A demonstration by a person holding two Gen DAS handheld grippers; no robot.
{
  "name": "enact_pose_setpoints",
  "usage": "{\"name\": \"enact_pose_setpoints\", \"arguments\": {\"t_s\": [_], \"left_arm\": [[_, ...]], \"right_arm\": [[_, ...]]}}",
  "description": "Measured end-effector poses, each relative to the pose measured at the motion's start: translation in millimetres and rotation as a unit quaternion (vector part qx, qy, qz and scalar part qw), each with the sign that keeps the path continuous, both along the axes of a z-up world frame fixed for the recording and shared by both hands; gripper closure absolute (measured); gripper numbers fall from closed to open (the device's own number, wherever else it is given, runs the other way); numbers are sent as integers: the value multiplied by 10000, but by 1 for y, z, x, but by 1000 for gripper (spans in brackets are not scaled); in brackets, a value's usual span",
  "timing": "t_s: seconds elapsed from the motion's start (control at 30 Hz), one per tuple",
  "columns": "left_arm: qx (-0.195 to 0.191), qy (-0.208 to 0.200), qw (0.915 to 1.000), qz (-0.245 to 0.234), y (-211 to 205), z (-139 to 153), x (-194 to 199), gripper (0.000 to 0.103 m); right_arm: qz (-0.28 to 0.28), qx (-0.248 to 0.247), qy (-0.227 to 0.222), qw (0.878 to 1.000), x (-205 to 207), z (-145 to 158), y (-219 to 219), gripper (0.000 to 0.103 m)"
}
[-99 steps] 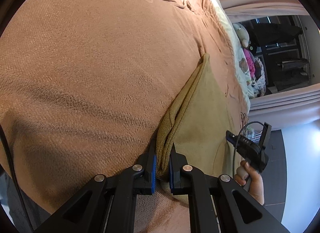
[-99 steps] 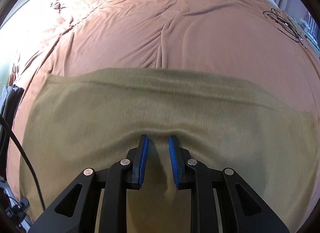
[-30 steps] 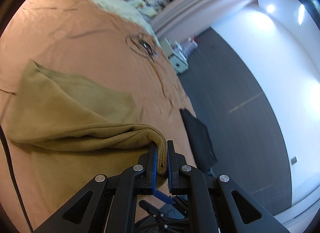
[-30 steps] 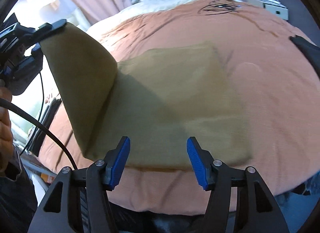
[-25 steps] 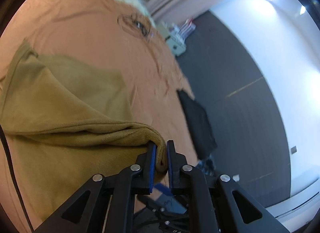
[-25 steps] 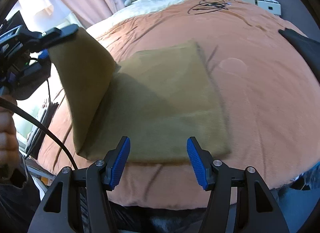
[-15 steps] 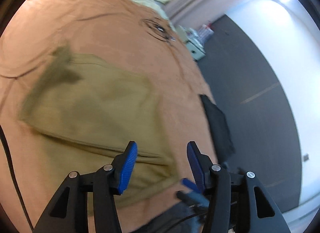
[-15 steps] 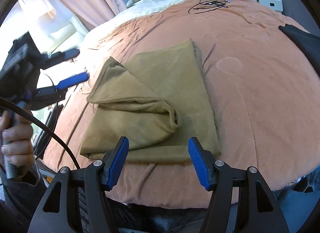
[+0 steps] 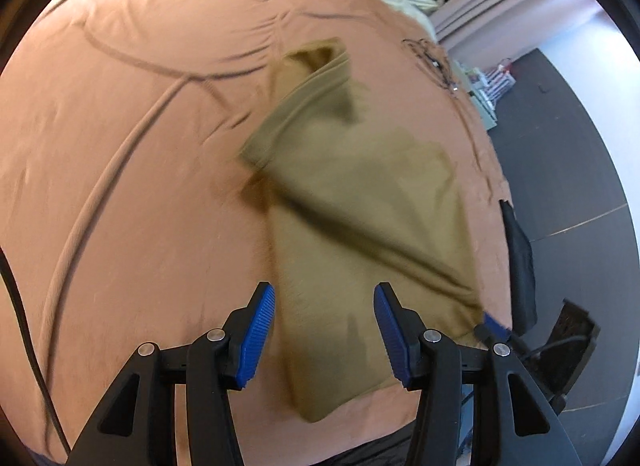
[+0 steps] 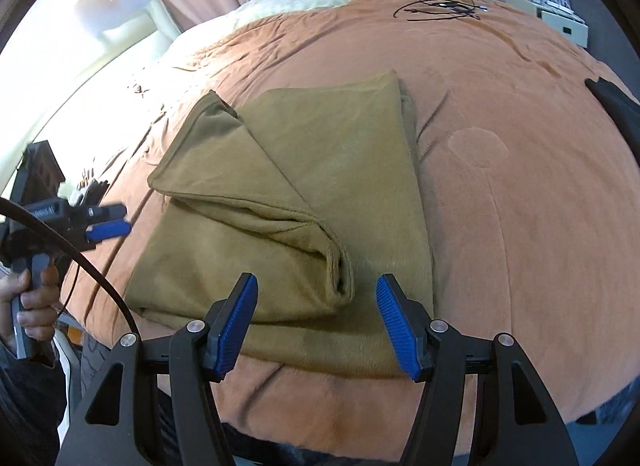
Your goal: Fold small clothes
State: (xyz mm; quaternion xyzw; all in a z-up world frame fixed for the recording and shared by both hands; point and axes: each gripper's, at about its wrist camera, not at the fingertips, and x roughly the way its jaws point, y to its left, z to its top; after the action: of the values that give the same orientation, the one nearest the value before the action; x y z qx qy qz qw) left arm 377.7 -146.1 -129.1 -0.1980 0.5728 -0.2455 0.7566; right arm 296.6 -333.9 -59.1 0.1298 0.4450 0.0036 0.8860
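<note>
Cloth (image 10: 320, 169) folded, just ahead of right gripper (image 10: 316, 322).

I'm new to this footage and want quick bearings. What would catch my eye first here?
An olive-tan cloth lies mid-bed on the orange-brown blanket, one flap folded loosely across it. The right gripper hangs open over its near edge, the left gripper open over one end. A black cable tangle sits near the bed's far end.

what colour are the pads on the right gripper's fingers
Blue, ribbed pads on black arms, clearest in the right wrist view.
</note>
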Motion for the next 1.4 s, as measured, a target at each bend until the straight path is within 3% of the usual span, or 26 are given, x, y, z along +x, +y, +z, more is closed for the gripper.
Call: {"name": "enact_pose_setpoints", "arguments": {"t_s": [0.1, 0.17, 0.2, 0.23, 0.33, 0.5, 0.6, 0.7, 0.77, 0.8, 0.83, 1.17, 1.3, 1.4], "left_arm": [[57, 143, 9999, -47, 5, -14, -6, 49], [92, 223, 9996, -130, 2, -21, -10, 49], [110, 249, 9995, -168, 0, -24, -11, 49], [136, 284, 9993, -212, -3, -27, -12, 49], [174, 284, 9991, -250, -5, -28, -15, 49], [146, 250, 9992, -290, -8, -27, -12, 49], [169, 274, 9990, -318, -10, -30, -9, 49], [151, 289, 9990, -304, -9, -30, -4, 49], [143, 261, 9992, -284, -9, -28, -2, 49], [138, 252, 9992, -267, -7, -27, 0, 49], [121, 250, 9993, -243, -5, -26, 1, 49], [-71, 177, 9996, 191, 34, -14, 15, 49], [-114, 175, 9988, 434, 59, -13, 18, 49], [-139, 200, 9980, 587, 78, -15, 20, 49]], "right_arm": [[155, -95, 70, 9998, 10, -1, 1, 54], [218, -114, 143, 9996, 17, -4, 0, 71], [206, -146, 175, 9995, 19, -4, -1, 89], [136, -179, 173, 9996, 19, -3, -4, 100], [94, -9, 110, 9999, 9, 2, -9, 101], [-87, -83, 128, 9998, -19, 7, -13, 102], [-302, -392, 389, 9980, -28, -2, -20, 101], [-316, -536, 561, 9965, -26, -3, -17, 94], [-262, -889, 530, 9943, -21, 6, -8, 69], [-182, -967, 433, 9942, -19, 12, -2, 43], [-82, -1003, 289, 9945, -16, 19, 4, 30], [1136, -1348, -16, 9843, 42, 33, 74, 30], [1597, -1400, 88, 9772, 63, 26, 98, 48], [1853, -1499, 220, 9709, 84, 15, 114, 50]]}}
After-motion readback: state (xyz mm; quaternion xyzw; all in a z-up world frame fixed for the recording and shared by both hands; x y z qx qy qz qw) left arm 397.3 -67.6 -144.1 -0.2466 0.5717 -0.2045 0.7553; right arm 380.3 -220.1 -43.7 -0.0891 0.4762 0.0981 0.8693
